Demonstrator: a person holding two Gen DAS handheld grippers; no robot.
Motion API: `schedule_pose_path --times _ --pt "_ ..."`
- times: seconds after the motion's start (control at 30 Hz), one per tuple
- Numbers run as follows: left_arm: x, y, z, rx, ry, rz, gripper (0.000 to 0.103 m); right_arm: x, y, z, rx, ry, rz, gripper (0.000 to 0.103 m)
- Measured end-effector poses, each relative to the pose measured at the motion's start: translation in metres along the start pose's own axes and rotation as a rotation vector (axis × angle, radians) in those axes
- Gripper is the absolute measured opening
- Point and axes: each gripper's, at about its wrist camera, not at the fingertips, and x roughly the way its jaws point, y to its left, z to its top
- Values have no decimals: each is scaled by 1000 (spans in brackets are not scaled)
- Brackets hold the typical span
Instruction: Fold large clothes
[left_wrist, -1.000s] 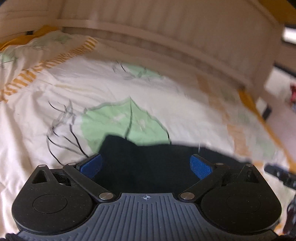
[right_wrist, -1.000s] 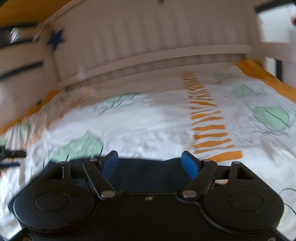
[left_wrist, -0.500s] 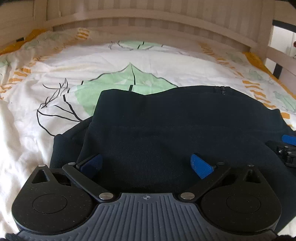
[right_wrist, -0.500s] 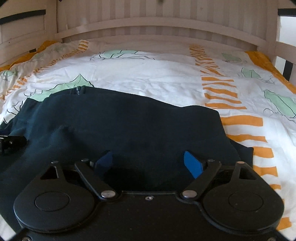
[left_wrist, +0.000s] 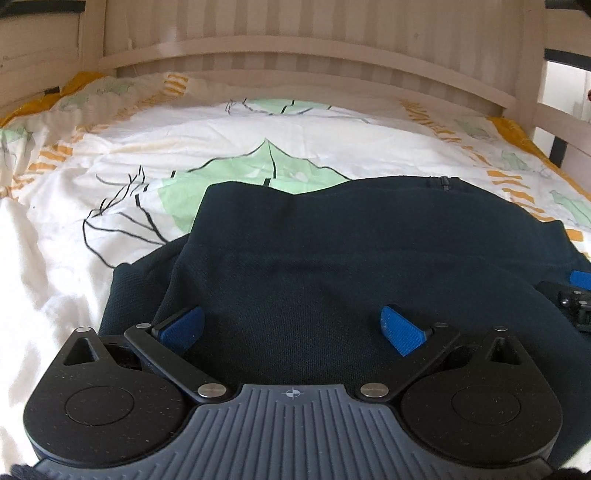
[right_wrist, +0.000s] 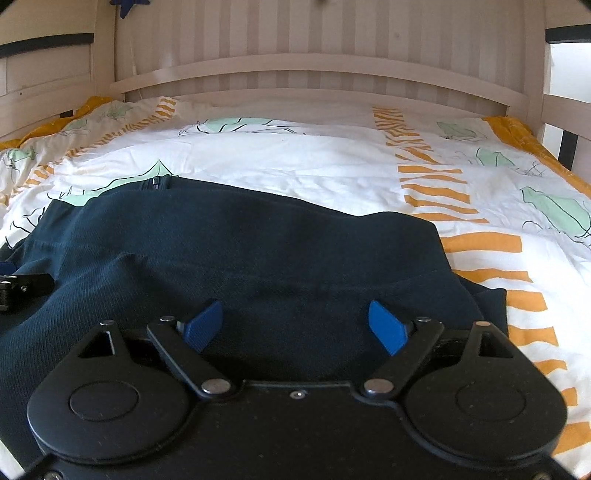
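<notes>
A dark navy knit garment (left_wrist: 332, 258) lies spread on the bed, with a zipper at its far edge; it also shows in the right wrist view (right_wrist: 258, 258). My left gripper (left_wrist: 291, 326) is open, low over the garment's near left part, its blue pads wide apart and empty. My right gripper (right_wrist: 295, 325) is open over the garment's near right part, also empty. The right gripper's tip shows at the right edge of the left wrist view (left_wrist: 576, 295). The left gripper's tip shows at the left edge of the right wrist view (right_wrist: 22, 284).
The bed cover (right_wrist: 295, 162) is white with green leaves and orange stripes. A pale wooden slatted headboard (left_wrist: 295, 48) stands at the far end, with side rails (right_wrist: 565, 107) on the right and on the left (left_wrist: 37, 48).
A second ago both views were blurred and tilted with little garment showing. Both grippers have since pulled back to the garment's near edge and steadied. Jaws stay open.
</notes>
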Motion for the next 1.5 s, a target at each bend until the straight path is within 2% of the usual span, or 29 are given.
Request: schedule_pose_path --times 0.2,0.4,0.53,0.6,0.7,0.77,0.87,0.97,1.03,1.13,1.37,1.5 --pt "-33 19 -8 -8 54 -71 103 -25 -3 0 -2 18 1 98" --pt "-61 32 -21 15 88 -81 103 -66 -30 -20 76 35 56 98" --pt "-76 51 -23 -93 84 -92 103 -95 -50 -28 136 30 76 98" --pt "-78 64 -23 -169 88 -105 103 -104 -63 -27 195 30 82 99" --pt "-84 78 -22 -253 66 -85 103 -110 -82 -25 298 34 72 99" --pt "-81 86 -18 -288 71 -107 103 -109 -95 -26 353 41 85 99" --pt "-67 93 -19 -321 135 -158 103 -97 -110 -31 429 80 161 99" --pt "-47 93 -20 -313 196 -179 103 -80 -116 -40 492 141 240 99" --pt "-40 91 -19 -296 192 -190 103 -69 -115 -45 498 167 260 101" --pt "-31 92 -16 -302 196 -214 103 -63 -109 -47 475 153 292 103" --pt "-5 85 1 -285 202 -259 103 -43 -117 -44 566 119 393 103" --pt "9 79 8 -293 196 -284 102 -31 -113 -39 551 102 416 103"
